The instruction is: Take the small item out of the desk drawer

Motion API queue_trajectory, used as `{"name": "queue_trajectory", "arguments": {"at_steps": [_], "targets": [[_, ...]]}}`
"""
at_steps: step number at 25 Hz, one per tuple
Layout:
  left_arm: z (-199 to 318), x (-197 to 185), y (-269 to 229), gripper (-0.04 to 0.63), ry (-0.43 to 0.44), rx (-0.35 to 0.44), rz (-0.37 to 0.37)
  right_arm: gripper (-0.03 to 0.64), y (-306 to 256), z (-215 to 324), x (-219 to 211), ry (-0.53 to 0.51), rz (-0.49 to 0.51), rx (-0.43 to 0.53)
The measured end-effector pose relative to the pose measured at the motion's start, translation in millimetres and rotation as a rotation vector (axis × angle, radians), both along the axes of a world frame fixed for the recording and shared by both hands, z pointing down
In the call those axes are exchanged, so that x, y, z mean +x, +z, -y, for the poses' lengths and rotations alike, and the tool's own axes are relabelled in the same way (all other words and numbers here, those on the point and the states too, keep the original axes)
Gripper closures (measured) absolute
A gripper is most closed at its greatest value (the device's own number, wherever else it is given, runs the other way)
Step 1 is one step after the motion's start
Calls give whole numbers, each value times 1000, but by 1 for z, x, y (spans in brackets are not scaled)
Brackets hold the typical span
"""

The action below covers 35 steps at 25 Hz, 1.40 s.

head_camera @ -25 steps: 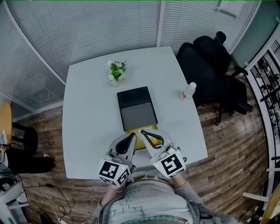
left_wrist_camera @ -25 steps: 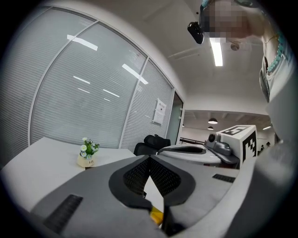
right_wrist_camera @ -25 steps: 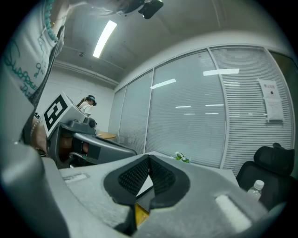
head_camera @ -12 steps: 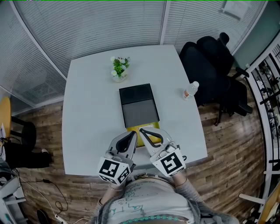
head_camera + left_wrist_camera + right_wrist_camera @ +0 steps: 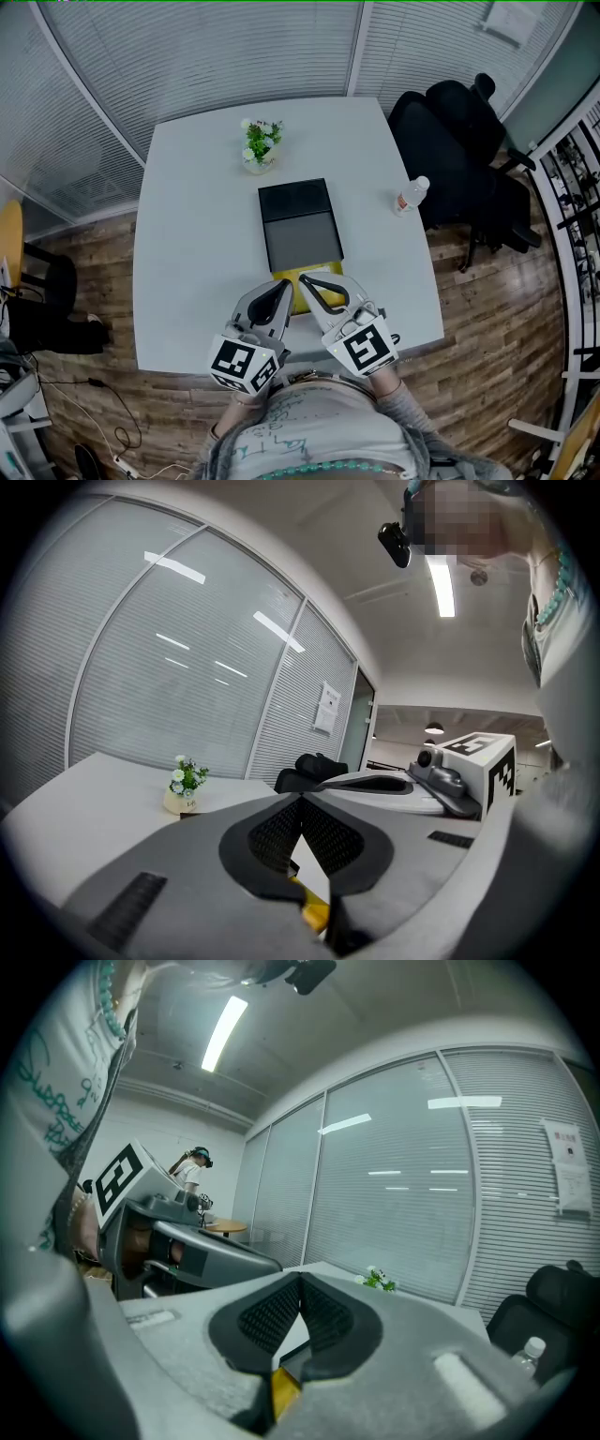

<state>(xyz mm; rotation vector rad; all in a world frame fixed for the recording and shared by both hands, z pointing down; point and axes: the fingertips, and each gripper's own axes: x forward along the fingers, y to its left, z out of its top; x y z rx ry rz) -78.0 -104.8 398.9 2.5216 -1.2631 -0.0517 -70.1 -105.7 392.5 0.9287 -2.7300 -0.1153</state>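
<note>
A dark desk drawer unit [image 5: 300,230] lies in the middle of the white table [image 5: 187,244]. A yellow drawer part [image 5: 298,300] sticks out of its near end, mostly hidden under my grippers. My left gripper [image 5: 283,289] and right gripper [image 5: 305,281] hover side by side over that yellow part, tips nearly touching. Both are shut with nothing between the pads. In the left gripper view the shut gripper [image 5: 300,799] has a sliver of yellow [image 5: 315,913] below it. The right gripper view shows the same: shut gripper [image 5: 300,1279] above yellow [image 5: 283,1387]. No small item is visible.
A small potted plant [image 5: 259,145] stands at the far side of the table behind the unit. A plastic bottle [image 5: 410,196] sits near the right edge. A black office chair [image 5: 459,141] is beyond the table's right corner. Blinds enclose the far side.
The head view has drifted slightly, so the table sits a little higher and to the right. Both grippers stay shut in the same spot over the yellow part.
</note>
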Motion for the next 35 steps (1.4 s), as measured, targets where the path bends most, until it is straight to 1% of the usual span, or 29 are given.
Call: {"name": "queue_trajectory", "arguments": {"at_steps": [7, 14, 22, 28, 35], "targets": [[-1, -5, 2, 597, -14, -7, 1, 614, 22, 4, 8, -36, -82, -13], [-3, -19, 9, 597, -29, -26, 0, 614, 55, 9, 16, -64, -235, 1], [1, -25, 16, 597, -23, -41, -10, 614, 95, 18, 25, -99, -398, -18], [3, -35, 20, 597, -28, -50, -11, 614, 134, 23, 29, -134, -511, -65], [13, -42, 25, 597, -32, -65, -14, 614, 182, 34, 37, -170, -605, -153]]}}
